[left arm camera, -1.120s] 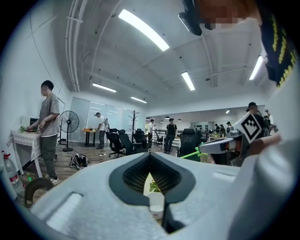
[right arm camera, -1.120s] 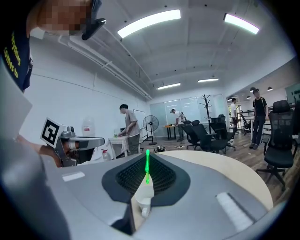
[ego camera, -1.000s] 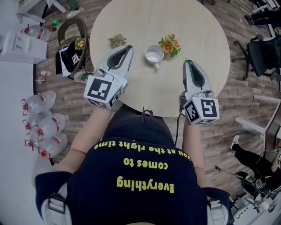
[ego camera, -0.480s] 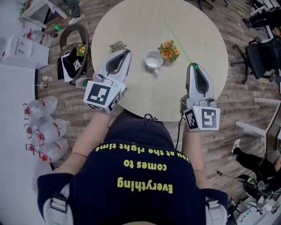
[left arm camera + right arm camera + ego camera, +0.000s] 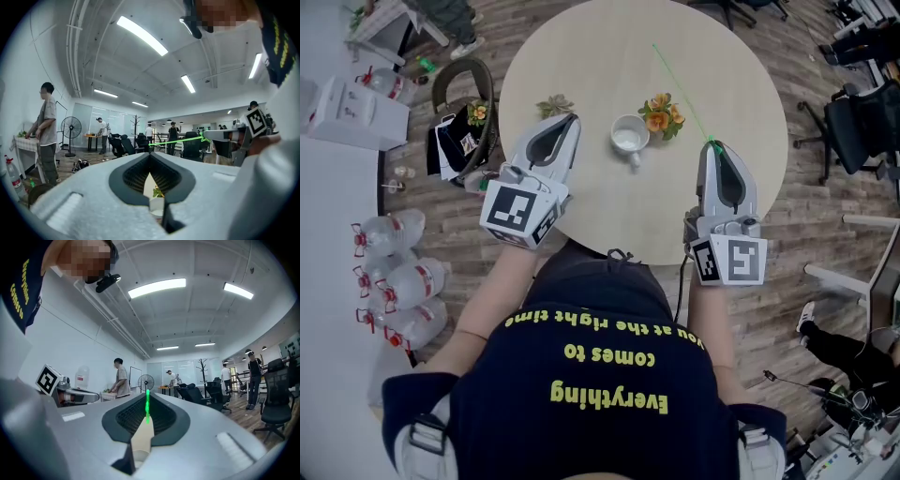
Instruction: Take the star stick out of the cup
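Right gripper (image 5: 711, 143) has pulled back toward the near table edge vs 1 s ago. The star stick (image 5: 680, 91) shows much longer now than the short green bit seen then. Cup and L gripper have kept their places relative to each other.

Nearest, head view: person's navy shirt (image 5: 600, 375) w/ yellow print, both arms out over a round beige table (image 5: 609, 56).

Left gripper (image 5: 573, 119): jaws together, nothing between them. Its tip lies near a small green succulent (image 5: 553, 104).

R gripper: jaws clamped on the stick at its near end. The thin green shaft slants up-left from the tips, across the tabletop, passing just beside the orange flowers (image 5: 661, 113).

White cup (image 5: 628, 139) stands between the two grippers, just beside the flowers, clear of the stick.

Head view only: water bottles (image 5: 394, 272) on the wood floor at L.

L gripper view only: stick seen side-on, about level. Also a standing person (image 5: 47, 126) and a pedestal fan (image 5: 70, 129).

R gripper view only: stick end-on, pinched at the jaw line. Office chairs (image 5: 276, 404) farther back.
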`<state>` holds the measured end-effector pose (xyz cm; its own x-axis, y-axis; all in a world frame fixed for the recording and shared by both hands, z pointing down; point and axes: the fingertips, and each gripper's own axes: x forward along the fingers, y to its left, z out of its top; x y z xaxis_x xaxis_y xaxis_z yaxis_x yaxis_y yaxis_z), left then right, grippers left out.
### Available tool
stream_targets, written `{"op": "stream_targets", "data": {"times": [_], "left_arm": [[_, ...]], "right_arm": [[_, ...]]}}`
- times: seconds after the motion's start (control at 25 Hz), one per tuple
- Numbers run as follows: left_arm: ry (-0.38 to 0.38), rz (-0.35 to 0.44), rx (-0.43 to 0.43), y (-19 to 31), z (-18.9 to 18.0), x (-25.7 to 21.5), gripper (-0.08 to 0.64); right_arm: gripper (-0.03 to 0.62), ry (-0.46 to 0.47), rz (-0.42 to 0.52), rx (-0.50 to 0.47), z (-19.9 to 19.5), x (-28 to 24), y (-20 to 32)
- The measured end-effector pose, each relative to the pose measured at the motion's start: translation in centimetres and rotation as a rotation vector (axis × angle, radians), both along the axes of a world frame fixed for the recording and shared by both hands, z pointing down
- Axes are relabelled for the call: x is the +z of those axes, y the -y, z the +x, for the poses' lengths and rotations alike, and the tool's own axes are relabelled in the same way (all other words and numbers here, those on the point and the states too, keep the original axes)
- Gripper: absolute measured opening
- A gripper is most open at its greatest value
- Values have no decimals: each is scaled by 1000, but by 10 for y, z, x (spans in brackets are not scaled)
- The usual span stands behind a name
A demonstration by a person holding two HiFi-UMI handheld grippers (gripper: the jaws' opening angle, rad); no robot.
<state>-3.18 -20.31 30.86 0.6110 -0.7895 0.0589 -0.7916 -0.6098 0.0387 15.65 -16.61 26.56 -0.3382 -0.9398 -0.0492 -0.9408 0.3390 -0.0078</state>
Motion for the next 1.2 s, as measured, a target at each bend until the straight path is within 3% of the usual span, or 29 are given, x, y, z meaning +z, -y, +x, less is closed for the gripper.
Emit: {"op": "stream_targets", "data": {"times": [1.2], "left_arm": [[-5,-13,-3,2,0,8,3]], "right_arm": [[29,-1,-31,-3,0,14,3]]}}
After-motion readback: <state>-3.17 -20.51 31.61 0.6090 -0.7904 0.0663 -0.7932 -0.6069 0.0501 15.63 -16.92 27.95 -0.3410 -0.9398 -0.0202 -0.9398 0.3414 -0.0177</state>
